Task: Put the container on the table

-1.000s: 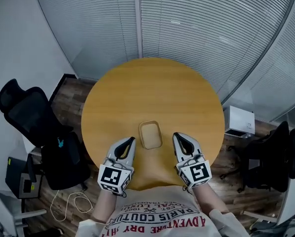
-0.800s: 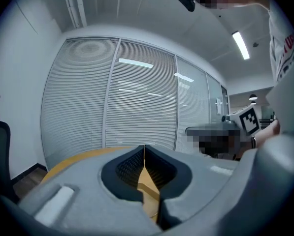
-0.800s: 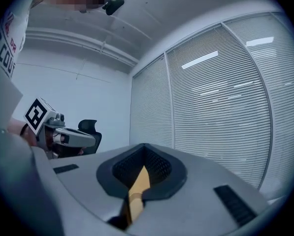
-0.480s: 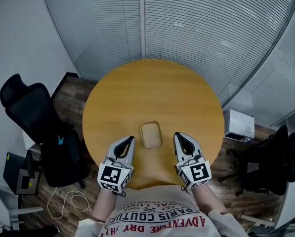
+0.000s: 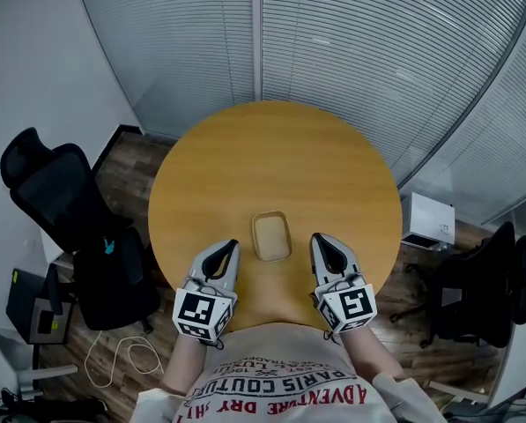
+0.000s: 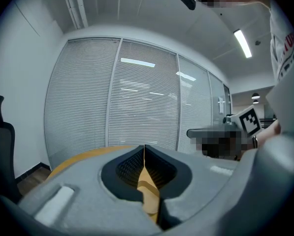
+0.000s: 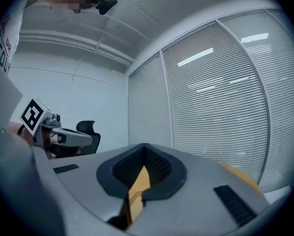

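Round wooden bench (image 5: 271, 157) fills mid-frame; the container (image 5: 270, 236) sits on it, lower centre, between left claw (image 5: 233, 245) and right claw (image 5: 316, 239), both pressed together. Its inside is hard to make out.

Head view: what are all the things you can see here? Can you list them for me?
Table: one, yellow wood, round, centre.
Container: one, tan, on the table near the person.
Left office chair: one, black, left of the table.
Right office chair: one, black, right of the table.
Box: one, white, right of the table.
Cable: one, white, floor at lower left.
Blinds: grey, behind the table.
Shirt: one, white with print, bottom edge.
Left gripper: one, grey, shut, left of the container.
Right gripper: one, grey, shut, right of the container.
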Tool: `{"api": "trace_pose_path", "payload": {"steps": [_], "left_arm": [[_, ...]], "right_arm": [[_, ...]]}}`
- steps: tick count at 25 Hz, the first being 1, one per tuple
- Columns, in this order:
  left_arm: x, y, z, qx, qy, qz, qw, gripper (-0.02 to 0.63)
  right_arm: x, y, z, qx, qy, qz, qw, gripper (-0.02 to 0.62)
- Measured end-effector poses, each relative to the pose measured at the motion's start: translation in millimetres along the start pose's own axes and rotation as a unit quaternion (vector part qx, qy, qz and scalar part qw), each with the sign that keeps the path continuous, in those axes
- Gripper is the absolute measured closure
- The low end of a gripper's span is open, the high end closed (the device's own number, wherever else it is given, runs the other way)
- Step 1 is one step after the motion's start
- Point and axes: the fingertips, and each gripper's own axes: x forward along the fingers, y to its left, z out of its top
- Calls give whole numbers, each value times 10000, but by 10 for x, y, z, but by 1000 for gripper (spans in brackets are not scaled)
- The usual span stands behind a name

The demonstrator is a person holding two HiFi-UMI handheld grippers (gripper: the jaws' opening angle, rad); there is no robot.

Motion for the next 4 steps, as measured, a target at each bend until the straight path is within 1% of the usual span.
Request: {"api": "trace_pose_path", "payload": {"steps": [4], "left_arm": [[14,33,23,12,-6,-3,10000,594]], "right_arm": [[29,7,-19,43,53,-8,10000,588]]}}
